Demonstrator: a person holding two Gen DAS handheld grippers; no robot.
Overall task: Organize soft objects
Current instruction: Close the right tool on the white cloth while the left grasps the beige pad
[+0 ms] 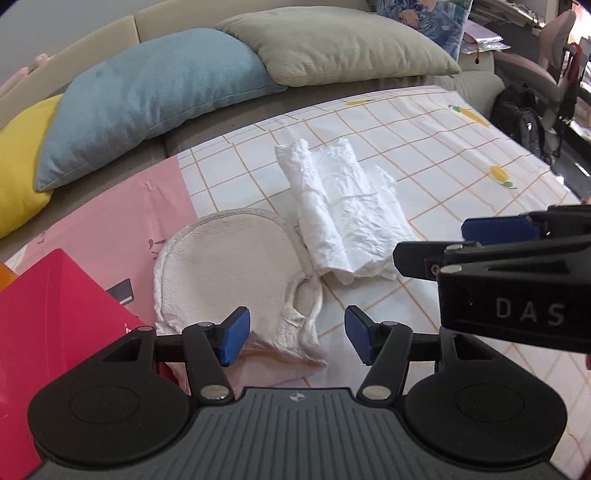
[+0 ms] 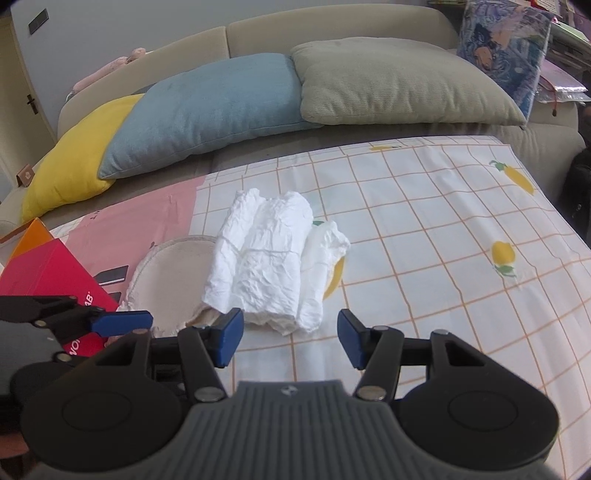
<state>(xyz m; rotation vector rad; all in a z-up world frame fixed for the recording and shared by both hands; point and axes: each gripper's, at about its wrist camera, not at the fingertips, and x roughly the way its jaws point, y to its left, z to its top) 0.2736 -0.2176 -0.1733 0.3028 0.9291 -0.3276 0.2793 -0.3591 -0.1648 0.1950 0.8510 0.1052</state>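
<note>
A crumpled white cloth bundle (image 1: 345, 212) lies folded on the checked sheet (image 1: 461, 155). A round beige quilted pad (image 1: 229, 266) lies at its left, touching it. My left gripper (image 1: 295, 338) is open and empty, just short of the pad's near edge. My right gripper (image 2: 290, 338) is open and empty, just short of the white bundle (image 2: 264, 258); the pad (image 2: 173, 280) is to its left. The right gripper's finger shows in the left wrist view (image 1: 498, 229), and the left gripper's finger shows in the right wrist view (image 2: 122, 321).
A red box (image 1: 51, 317) stands at the left, beside a pink sheet (image 1: 110, 218). Yellow (image 1: 18, 177), blue (image 1: 147, 96) and grey-green (image 1: 332, 44) pillows lean on the beige headboard (image 2: 332, 26). A dark backpack (image 1: 524, 118) and chair sit off the bed's right.
</note>
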